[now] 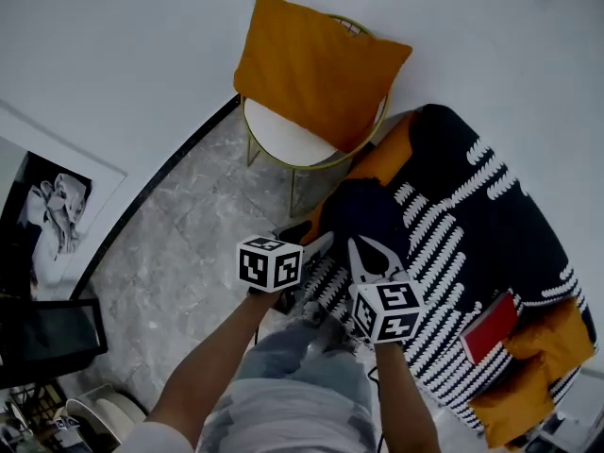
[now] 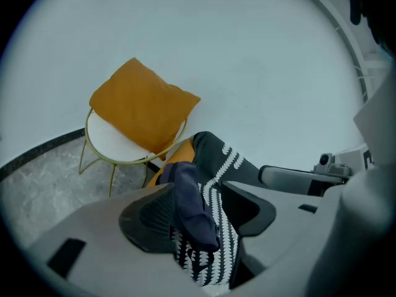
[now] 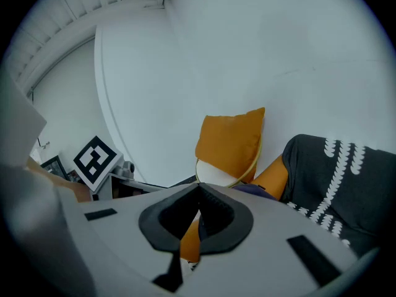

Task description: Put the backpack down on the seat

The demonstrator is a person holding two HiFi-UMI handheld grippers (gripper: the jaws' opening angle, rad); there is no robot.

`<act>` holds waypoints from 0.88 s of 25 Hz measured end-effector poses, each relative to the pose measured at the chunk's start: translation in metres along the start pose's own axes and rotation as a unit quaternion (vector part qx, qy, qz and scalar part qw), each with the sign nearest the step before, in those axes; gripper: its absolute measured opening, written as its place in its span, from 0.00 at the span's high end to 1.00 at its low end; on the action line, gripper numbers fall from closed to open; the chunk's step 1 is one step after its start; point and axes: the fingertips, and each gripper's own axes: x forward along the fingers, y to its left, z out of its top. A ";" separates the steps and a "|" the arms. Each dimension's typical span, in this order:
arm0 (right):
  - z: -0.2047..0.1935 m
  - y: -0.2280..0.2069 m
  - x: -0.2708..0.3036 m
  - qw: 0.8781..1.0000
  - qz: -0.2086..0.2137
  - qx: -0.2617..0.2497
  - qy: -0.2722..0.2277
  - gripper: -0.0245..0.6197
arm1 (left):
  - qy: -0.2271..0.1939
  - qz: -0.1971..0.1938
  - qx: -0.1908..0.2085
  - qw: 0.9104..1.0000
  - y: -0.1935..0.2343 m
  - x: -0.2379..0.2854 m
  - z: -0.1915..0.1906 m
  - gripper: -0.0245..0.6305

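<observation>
The backpack (image 1: 472,225) is black with white leaf rows and orange sides, and it lies just right of the chair. The chair's white seat (image 1: 278,140) sits in a gold wire frame, with an orange cushion (image 1: 316,69) leaning on its back. My left gripper (image 1: 316,243) is open at the bag's near end. In the left gripper view (image 2: 201,190) a dark navy strap (image 2: 189,209) hangs against the left pad, clear of the other pad. My right gripper (image 3: 199,187) is shut, with a strip of the bag's orange fabric (image 3: 190,240) between its pads.
The floor (image 1: 189,243) is grey marble and meets a white wall behind the chair. A framed picture (image 1: 47,215) leans at the far left, with a dark box (image 1: 47,333) below it. A red flat item (image 1: 489,328) lies on the bag's near right part.
</observation>
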 end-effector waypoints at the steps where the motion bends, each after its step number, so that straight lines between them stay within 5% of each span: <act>1: 0.003 0.000 -0.005 1.000 0.000 0.000 -0.002 0.96 | -0.001 0.004 0.013 1.000 -0.008 -0.002 0.004 0.63; 11: 0.045 -0.012 -0.065 0.999 -0.002 -0.013 -0.039 0.96 | -0.048 0.045 0.109 0.992 -0.095 -0.027 0.045 0.63; 22: 0.093 -0.035 -0.150 0.994 -0.007 -0.066 -0.085 0.96 | -0.123 0.046 0.137 0.982 -0.202 -0.039 0.074 0.67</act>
